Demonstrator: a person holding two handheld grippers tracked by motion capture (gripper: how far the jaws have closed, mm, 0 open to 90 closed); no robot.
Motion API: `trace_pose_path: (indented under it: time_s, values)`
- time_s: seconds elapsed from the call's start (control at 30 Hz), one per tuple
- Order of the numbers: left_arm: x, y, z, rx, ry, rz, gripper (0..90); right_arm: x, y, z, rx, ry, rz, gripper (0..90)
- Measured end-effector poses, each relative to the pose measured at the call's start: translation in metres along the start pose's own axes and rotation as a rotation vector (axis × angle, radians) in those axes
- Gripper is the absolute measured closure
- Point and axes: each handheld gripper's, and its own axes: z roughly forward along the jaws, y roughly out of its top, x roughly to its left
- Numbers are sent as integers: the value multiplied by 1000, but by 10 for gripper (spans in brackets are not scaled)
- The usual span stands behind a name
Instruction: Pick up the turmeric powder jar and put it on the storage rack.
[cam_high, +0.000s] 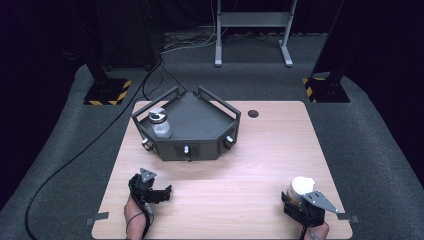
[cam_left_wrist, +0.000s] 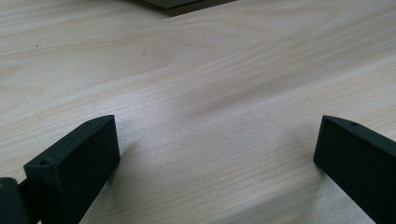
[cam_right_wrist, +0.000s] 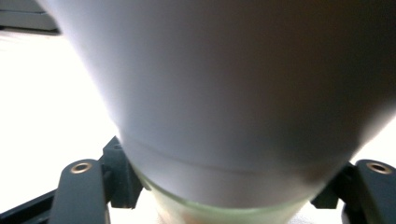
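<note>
The right gripper (cam_high: 298, 196) sits at about 5 o'clock on the desk (cam_high: 260, 150), near the front right corner, w/ a hand (cam_high: 315, 231) behind it. Its jaws are closed on a white jar (cam_high: 300, 187): in the right gripper view the jar (cam_right_wrist: 224, 93) stands right up against the camera, wide white body above, a greenish glass-like band at the bottom, and a black jaw tight on each side of that lower part. The jar stands upright on the desk in the high view, the gripper's grey plate just at its 4 o'clock.

The left gripper (cam_high: 167, 190) is at approx 7 o'clock on the desk, held by the other hand (cam_high: 134, 216). Its jaws stand wide apart w/ nothing between them; the left gripper view shows bare wood grain (cam_left_wrist: 210, 93) in the gap, both jaw tips low over the surface. Whether they touch the wood I can't tell.

Farther back, around 12 o'clock from the desk's centre, a dark grey tray (cam_high: 200, 120) w/ raised rails sits on the desk. A second jar (cam_high: 160, 123), white w/ a silvery top, stands in its left corner. A dark round hole (cam_high: 253, 113) lies at the tray's 2 o'clock.
</note>
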Motion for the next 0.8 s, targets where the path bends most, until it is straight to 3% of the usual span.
trace_pose_path:
  time_s: [0.4,0.8]
  values:
    - [0,0,0,0,1,1,2,1,-1,0,-8,-7,0,299]
    - [-1,0,0,0,3,-1,3,-2,9,-8,-19,-1,4,299]
